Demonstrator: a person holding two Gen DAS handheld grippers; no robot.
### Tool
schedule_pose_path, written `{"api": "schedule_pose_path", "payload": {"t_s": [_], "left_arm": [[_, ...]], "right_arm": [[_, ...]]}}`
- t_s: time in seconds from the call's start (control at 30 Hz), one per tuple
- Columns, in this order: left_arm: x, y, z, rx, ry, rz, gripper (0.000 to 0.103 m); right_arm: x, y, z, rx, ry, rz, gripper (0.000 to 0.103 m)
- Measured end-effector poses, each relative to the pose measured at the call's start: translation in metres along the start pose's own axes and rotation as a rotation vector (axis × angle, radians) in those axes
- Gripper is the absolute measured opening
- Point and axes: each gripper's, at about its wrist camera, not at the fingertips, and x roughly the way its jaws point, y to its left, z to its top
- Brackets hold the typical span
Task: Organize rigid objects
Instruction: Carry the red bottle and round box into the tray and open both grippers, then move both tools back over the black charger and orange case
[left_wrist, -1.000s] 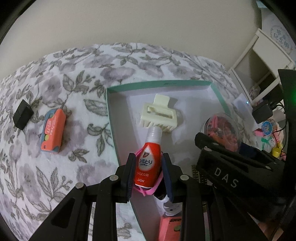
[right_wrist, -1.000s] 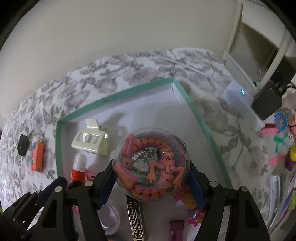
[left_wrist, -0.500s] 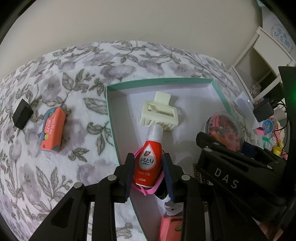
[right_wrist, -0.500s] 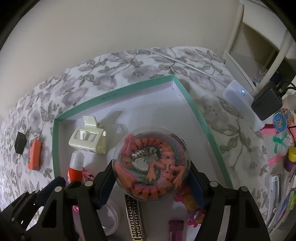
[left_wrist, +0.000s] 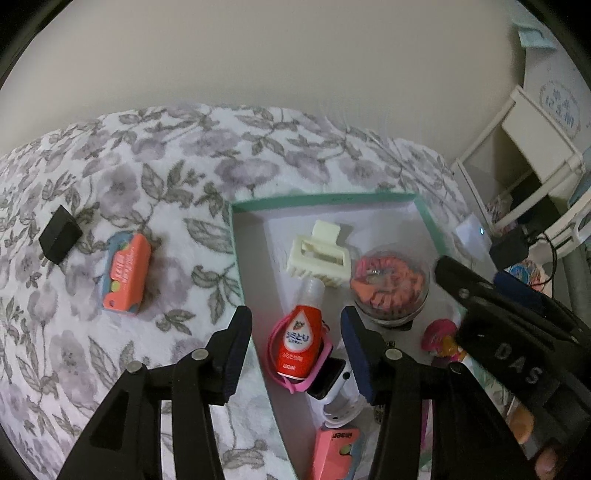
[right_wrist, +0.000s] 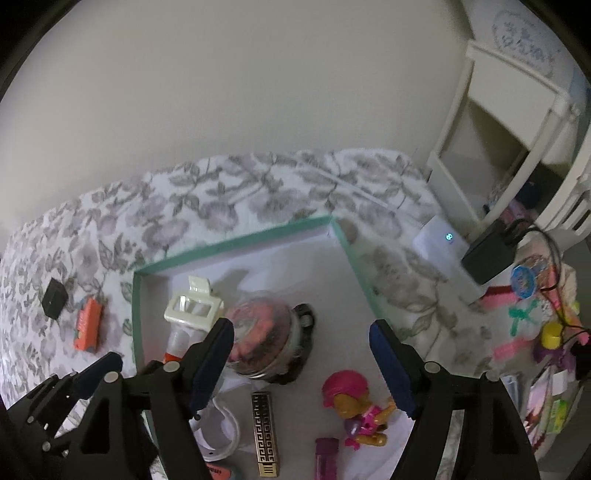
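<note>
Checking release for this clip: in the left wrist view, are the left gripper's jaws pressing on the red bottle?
No: the red bottle lies in the green-rimmed box with clear gaps to both jaws of the left gripper.

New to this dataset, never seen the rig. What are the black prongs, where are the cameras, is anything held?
No robot: a person carries a hand-held gripper in each hand, and each carries a fisheye camera looking along its two black fingers.

Left view: the left hand-held gripper stands open over the red bottle, which lies in the green-edged tray; its jaws have just been opening and the pads are clear of the bottle.

Right view: the right hand-held gripper is open too, having just widened, with the clear dome of coloured pieces sitting in the tray, free of the pads.

Also in the tray: a cream hair claw, a pink toy figure. On the floral cover outside: an orange case, a black block.

Nothing is held.
</note>
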Motion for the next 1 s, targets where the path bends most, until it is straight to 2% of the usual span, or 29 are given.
{"api": "schedule_pose_path", "payload": {"t_s": [0.07, 0.13, 0.23, 0.3, 0.37, 0.4, 0.43, 0.7, 0.77, 0.8, 0.83, 1.0], "left_arm": [[-0.005, 0.006, 0.003, -0.018, -0.015, 0.006, 0.053], [-0.010, 0.011, 0.006, -0.035, -0.029, 0.017, 0.060], [-0.019, 0.021, 0.011, -0.065, -0.055, 0.043, 0.062], [-0.023, 0.028, 0.013, -0.083, -0.069, 0.059, 0.063], [-0.025, 0.037, 0.015, -0.106, -0.083, 0.085, 0.073], [-0.026, 0.042, 0.016, -0.121, -0.091, 0.096, 0.083], [-0.027, 0.045, 0.016, -0.131, -0.095, 0.101, 0.085], [-0.027, 0.063, 0.018, -0.166, -0.117, 0.145, 0.085], [-0.028, 0.066, 0.018, -0.172, -0.127, 0.155, 0.090], [-0.028, 0.069, 0.018, -0.178, -0.133, 0.160, 0.100], [-0.029, 0.070, 0.018, -0.181, -0.140, 0.164, 0.102], [-0.033, 0.083, 0.020, -0.199, -0.155, 0.188, 0.102]], "right_arm": [[-0.007, -0.002, 0.002, 0.005, -0.017, -0.007, 0.079], [-0.012, -0.004, 0.004, 0.008, -0.033, -0.012, 0.079], [-0.015, -0.006, 0.004, 0.008, -0.046, -0.018, 0.089], [-0.014, -0.004, 0.004, 0.000, -0.046, -0.017, 0.091], [-0.012, -0.002, 0.003, -0.014, -0.042, -0.017, 0.092], [-0.011, 0.000, 0.002, -0.021, -0.042, -0.019, 0.094], [-0.010, 0.001, 0.002, -0.030, -0.043, -0.023, 0.099], [-0.004, 0.014, 0.000, -0.089, -0.040, -0.022, 0.103], [-0.002, 0.016, -0.001, -0.099, -0.037, -0.025, 0.103], [-0.001, 0.017, -0.001, -0.101, -0.037, -0.026, 0.103], [0.000, 0.017, -0.001, -0.102, -0.035, -0.025, 0.103], [0.004, 0.020, -0.001, -0.091, -0.027, -0.015, 0.103]]}}
